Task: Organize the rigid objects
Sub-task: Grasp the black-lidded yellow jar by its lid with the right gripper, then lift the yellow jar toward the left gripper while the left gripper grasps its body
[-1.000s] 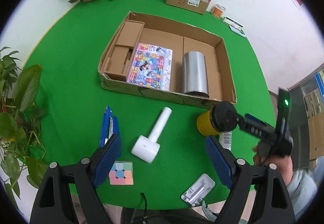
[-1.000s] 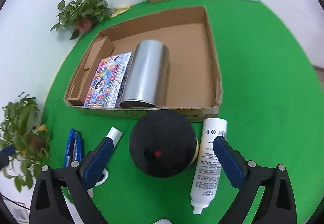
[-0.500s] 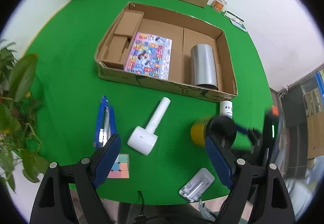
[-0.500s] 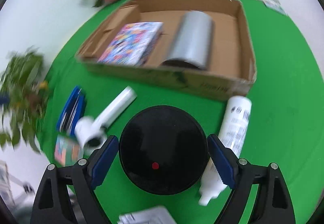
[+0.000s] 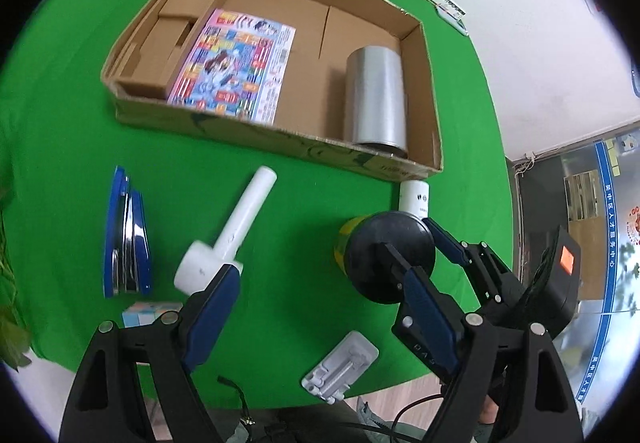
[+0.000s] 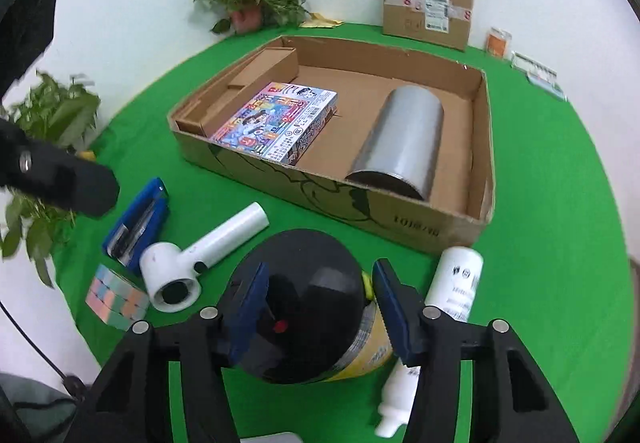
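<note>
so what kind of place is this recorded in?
Likely an office or lab corner set up for data collection, not a home: a round table under green cloth, a taped shipping box against a bare white wall, and a glass door with printed lettering alongside.

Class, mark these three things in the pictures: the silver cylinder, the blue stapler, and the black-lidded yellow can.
silver cylinder (image 6: 404,139), right wrist view, middle of its curved side.
blue stapler (image 5: 127,239), left wrist view, middle of its top.
black-lidded yellow can (image 6: 316,283), right wrist view, on the black lid.
</note>
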`<state>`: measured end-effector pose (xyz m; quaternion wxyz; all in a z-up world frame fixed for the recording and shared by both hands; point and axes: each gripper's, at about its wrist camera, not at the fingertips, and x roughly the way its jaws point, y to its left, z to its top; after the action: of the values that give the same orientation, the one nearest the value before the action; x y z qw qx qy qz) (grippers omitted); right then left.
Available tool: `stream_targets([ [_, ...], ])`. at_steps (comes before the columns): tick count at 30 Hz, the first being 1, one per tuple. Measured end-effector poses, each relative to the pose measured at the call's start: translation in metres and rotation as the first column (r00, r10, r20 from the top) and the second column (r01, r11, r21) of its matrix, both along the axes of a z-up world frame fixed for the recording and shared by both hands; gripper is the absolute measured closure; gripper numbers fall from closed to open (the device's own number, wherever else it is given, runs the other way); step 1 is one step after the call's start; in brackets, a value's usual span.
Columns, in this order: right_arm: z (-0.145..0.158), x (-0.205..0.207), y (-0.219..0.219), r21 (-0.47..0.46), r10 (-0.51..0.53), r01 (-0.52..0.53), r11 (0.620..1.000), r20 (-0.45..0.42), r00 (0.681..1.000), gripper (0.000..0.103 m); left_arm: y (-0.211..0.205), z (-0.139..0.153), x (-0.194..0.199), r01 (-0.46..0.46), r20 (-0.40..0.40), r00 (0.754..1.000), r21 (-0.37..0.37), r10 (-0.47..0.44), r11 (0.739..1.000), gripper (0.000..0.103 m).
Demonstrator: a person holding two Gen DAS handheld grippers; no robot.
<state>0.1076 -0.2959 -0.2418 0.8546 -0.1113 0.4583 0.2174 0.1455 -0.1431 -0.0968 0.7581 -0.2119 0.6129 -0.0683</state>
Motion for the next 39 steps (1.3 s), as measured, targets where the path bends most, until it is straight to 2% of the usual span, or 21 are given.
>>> stream_targets([
  [2, 0.002, -0.005, 0.001, 0.009, 0.019, -0.018, 1.0, -0.014, 1.0, 0.042, 0.004, -0.002, 0.004, -0.006, -0.006, 1.0, -0.002, 0.006, 1.0, 0.019],
  [3, 0.001, -0.006, 0.0, 0.018, 0.015, -0.014, 1.0, -0.034, 0.999, 0.033, 0.005, -0.004, 0.006, -0.01, -0.012, 1.0, -0.005, 0.01, 1.0, 0.019],
  [5, 0.0, -0.008, -0.008, 0.066, -0.024, 0.031, 0.997, -0.103, 0.994, 0.019, 0.007, -0.01, 0.008, -0.017, -0.023, 1.0, -0.02, 0.017, 1.0, 0.02],
  [6, 0.0, -0.008, -0.014, 0.093, -0.051, 0.063, 0.994, -0.133, 0.99, 0.016, 0.008, -0.013, 0.009, -0.017, -0.029, 0.999, -0.025, 0.016, 1.0, 0.019],
  [10, -0.008, -0.004, -0.041, 0.181, -0.148, 0.2, 0.963, -0.267, 0.952, 0.01, 0.001, -0.034, 0.018, 0.013, -0.077, 0.997, -0.095, -0.02, 0.995, 0.019],
  [11, -0.017, -0.002, -0.045, 0.187, -0.147, 0.211, 0.959, -0.307, 0.94, 0.01, -0.002, -0.042, 0.021, 0.016, -0.097, 0.995, -0.122, -0.028, 0.992, 0.019],
  [12, -0.021, -0.001, -0.045, 0.182, -0.141, 0.208, 0.961, -0.324, 0.935, 0.014, -0.005, -0.055, 0.025, 0.012, -0.134, 0.99, -0.159, -0.034, 0.987, 0.019],
  [14, -0.025, 0.002, -0.043, 0.176, -0.121, 0.189, 0.966, -0.337, 0.934, 0.014, -0.011, -0.074, 0.031, 0.006, -0.181, 0.982, -0.228, -0.049, 0.974, 0.02],
  [16, -0.027, 0.0, -0.041, 0.172, -0.115, 0.182, 0.968, -0.338, 0.934, 0.014, -0.02, -0.101, 0.036, -0.014, -0.26, 0.963, -0.322, -0.074, 0.947, 0.02],
  [20, -0.031, -0.001, -0.049, 0.221, -0.105, 0.208, 0.953, -0.402, 0.909, 0.015, -0.034, -0.144, 0.038, -0.118, -0.418, 0.904, -0.445, -0.089, 0.888, 0.019],
  [22, -0.035, -0.002, -0.052, 0.24, -0.102, 0.225, 0.944, -0.439, 0.893, 0.015, -0.042, -0.16, 0.034, -0.186, -0.484, 0.869, -0.511, -0.102, 0.839, 0.019],
  [25, -0.039, -0.004, -0.055, 0.251, -0.103, 0.244, 0.937, -0.47, 0.877, 0.018, -0.049, -0.175, 0.029, -0.267, -0.534, 0.839, -0.57, -0.103, 0.777, 0.019],
  [27, -0.041, -0.005, -0.056, 0.255, -0.111, 0.26, 0.931, -0.481, 0.87, 0.02, -0.05, -0.183, 0.026, -0.315, -0.556, 0.826, -0.587, -0.089, 0.746, 0.015],
  [30, -0.045, -0.006, -0.055, 0.253, -0.119, 0.272, 0.928, -0.49, 0.864, 0.022, -0.051, -0.193, 0.022, -0.361, -0.577, 0.813, -0.599, -0.074, 0.715, 0.01],
  [32, -0.048, -0.007, -0.051, 0.255, -0.114, 0.271, 0.928, -0.497, 0.86, 0.023, -0.052, -0.191, 0.022, -0.359, -0.571, 0.819, -0.592, -0.06, 0.722, 0.01],
  [34, -0.049, -0.01, -0.051, 0.265, -0.104, 0.274, 0.924, -0.516, 0.85, 0.031, -0.049, -0.184, 0.024, -0.339, -0.546, 0.837, -0.577, -0.042, 0.743, 0.011],
  [35, -0.052, -0.012, -0.045, 0.296, -0.068, 0.267, 0.917, -0.545, 0.836, 0.046, -0.049, -0.182, 0.026, -0.34, -0.536, 0.843, -0.587, -0.039, 0.734, 0.018],
  [36, -0.053, -0.016, -0.042, 0.319, -0.032, 0.253, 0.913, -0.562, 0.826, 0.053, -0.049, -0.178, 0.028, -0.338, -0.525, 0.85, -0.607, -0.044, 0.719, 0.024],
  [37, -0.053, -0.018, -0.034, 0.324, -0.003, 0.228, 0.918, -0.571, 0.821, 0.053, -0.049, -0.173, 0.031, -0.321, -0.509, 0.859, -0.622, -0.057, 0.714, 0.028],
  [38, -0.052, -0.023, -0.023, 0.306, 0.018, 0.187, 0.934, -0.563, 0.827, 0.053, -0.048, -0.166, 0.035, -0.288, -0.491, 0.869, -0.613, -0.069, 0.736, 0.028],
  [39, -0.051, -0.024, -0.018, 0.29, 0.015, 0.177, 0.941, -0.557, 0.831, 0.051, -0.047, -0.16, 0.039, -0.251, -0.474, 0.877, -0.585, -0.074, 0.771, 0.028],
])
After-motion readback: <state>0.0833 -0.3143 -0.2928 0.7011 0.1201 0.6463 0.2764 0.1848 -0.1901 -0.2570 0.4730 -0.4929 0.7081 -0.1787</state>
